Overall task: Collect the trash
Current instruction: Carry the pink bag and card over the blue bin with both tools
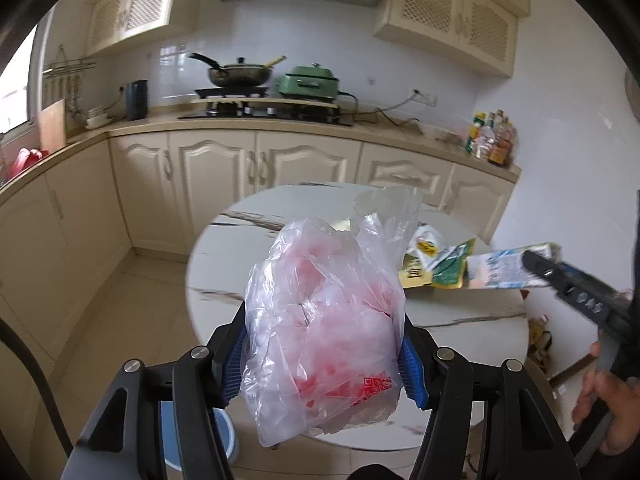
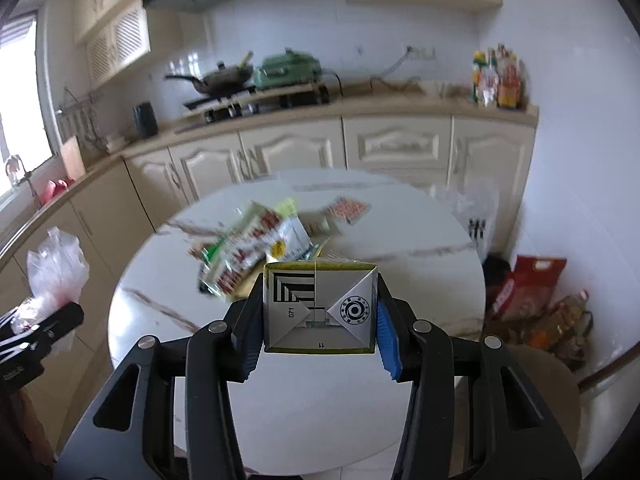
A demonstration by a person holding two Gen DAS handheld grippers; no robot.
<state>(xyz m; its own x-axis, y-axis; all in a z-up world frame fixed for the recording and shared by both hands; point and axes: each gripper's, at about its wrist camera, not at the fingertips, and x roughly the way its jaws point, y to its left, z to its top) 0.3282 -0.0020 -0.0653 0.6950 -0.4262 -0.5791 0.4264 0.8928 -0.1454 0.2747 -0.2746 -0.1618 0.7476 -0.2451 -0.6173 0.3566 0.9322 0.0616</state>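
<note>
A crumpled clear plastic bag (image 1: 316, 264) with red print fills my left gripper (image 1: 325, 318), which is shut on it above the near edge of the round white marble table (image 1: 224, 264). My right gripper (image 2: 320, 308) is shut on a small drink carton (image 2: 320, 300), its folded end facing the camera, held above the table (image 2: 320, 400). Seen from the left wrist, the carton (image 1: 500, 270) and right gripper (image 1: 532, 260) hang at the right. Several snack wrappers (image 2: 256, 248) and a red packet (image 2: 348, 210) lie on the table. The left gripper (image 2: 48, 320) and bag (image 2: 56, 272) show at the left edge.
A blue bucket (image 1: 224, 428) stands on the floor under the table's near edge. Cream cabinets and a counter with a wok (image 1: 236, 72) and green pot (image 1: 312, 80) run behind. Bags and bottles (image 2: 532, 292) crowd the floor at right. A person's hand (image 1: 600, 396) holds the right gripper.
</note>
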